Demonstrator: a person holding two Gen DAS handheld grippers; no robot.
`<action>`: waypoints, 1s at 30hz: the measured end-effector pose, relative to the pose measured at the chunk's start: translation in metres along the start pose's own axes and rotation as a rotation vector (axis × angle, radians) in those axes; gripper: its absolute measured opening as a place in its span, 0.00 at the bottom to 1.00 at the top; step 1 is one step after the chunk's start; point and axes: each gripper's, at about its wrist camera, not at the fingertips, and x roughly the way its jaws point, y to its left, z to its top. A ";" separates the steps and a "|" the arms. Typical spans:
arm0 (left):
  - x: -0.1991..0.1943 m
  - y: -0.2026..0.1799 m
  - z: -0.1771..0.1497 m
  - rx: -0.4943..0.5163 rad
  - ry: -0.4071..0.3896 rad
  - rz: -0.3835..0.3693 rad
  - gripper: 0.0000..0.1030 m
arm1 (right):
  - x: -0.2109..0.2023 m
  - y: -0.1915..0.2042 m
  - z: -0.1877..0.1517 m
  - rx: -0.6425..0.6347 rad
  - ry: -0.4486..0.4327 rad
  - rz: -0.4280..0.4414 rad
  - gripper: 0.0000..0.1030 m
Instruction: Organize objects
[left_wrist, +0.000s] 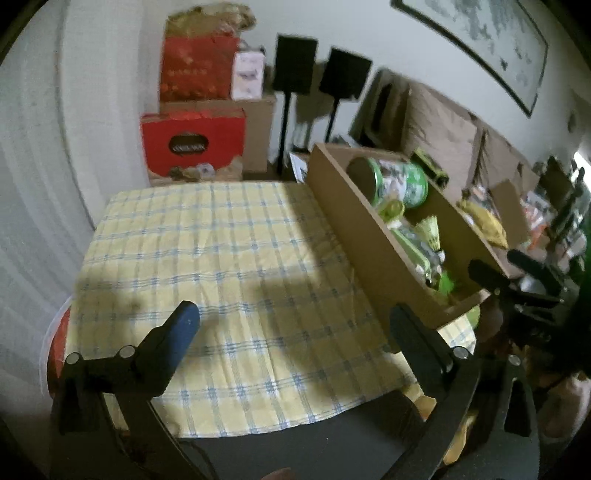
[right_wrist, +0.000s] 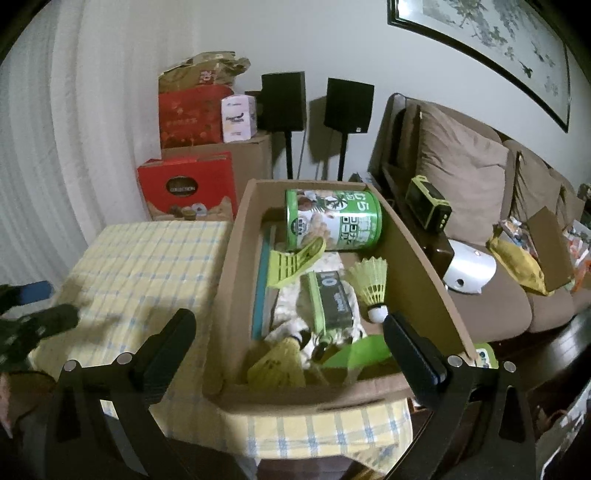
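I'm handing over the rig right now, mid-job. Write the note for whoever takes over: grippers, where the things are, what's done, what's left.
Left gripper: open, empty, over the checked tablecloth.
Right gripper: open, empty, at the near end of the cardboard box.
Things: box stands on the right part of the table. Inside lie a green can on its side at the far end, a yellow shuttlecock, a green clip, a flat packet and other small items.
Done: the cloth beside the box shows no loose items.
Left: probably nothing on this table; check the cluttered sofa for anything that belongs in the box.
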 end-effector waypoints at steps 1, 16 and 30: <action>-0.004 0.001 -0.003 0.001 -0.007 0.017 1.00 | -0.002 0.001 -0.002 0.004 -0.001 -0.001 0.99; -0.026 0.021 -0.036 -0.041 -0.044 0.115 1.00 | -0.027 0.015 -0.025 0.042 -0.013 -0.033 1.00; -0.038 0.013 -0.051 -0.032 -0.025 0.140 1.00 | -0.050 0.022 -0.046 0.032 -0.025 -0.059 1.00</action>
